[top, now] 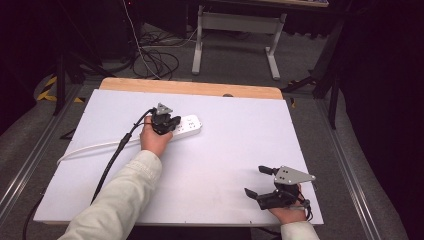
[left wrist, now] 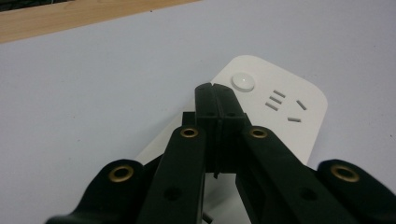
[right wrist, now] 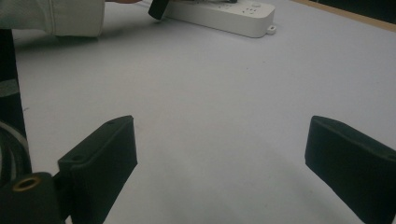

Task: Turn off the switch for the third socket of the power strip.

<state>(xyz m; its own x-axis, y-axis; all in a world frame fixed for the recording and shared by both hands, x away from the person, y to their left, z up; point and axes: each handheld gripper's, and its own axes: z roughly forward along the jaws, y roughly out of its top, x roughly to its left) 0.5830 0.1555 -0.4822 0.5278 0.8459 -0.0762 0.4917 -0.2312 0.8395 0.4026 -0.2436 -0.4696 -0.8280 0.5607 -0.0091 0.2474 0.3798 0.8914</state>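
The left gripper (left wrist: 215, 88) has its jaws pressed flat together with nothing between them, and its joined tips hover just short of the round button (left wrist: 243, 81) on the white power strip (left wrist: 299, 121). From that, the step in hand looks like pressing the strip's switch with the closed tips.

To do it well, the tips should stay shut so they act as one blunt finger, and they should come down on the middle of the button, not on its rim. The push should be straight down into the strip; a slanted push could slide the light strip across the white board (top: 225, 160). The socket holes (left wrist: 275, 99) lie just beyond the button, so overshooting would land the tips there.

In the high view the strip (top: 190, 123) lies towards the far left of the board, its white cord (top: 95, 148) trailing away from it to the left edge. The right gripper (top: 260, 181) rests well away from the strip, near the board's near right corner, with its jaws spread wide and empty. It could steady the strip's free end if it shifts.
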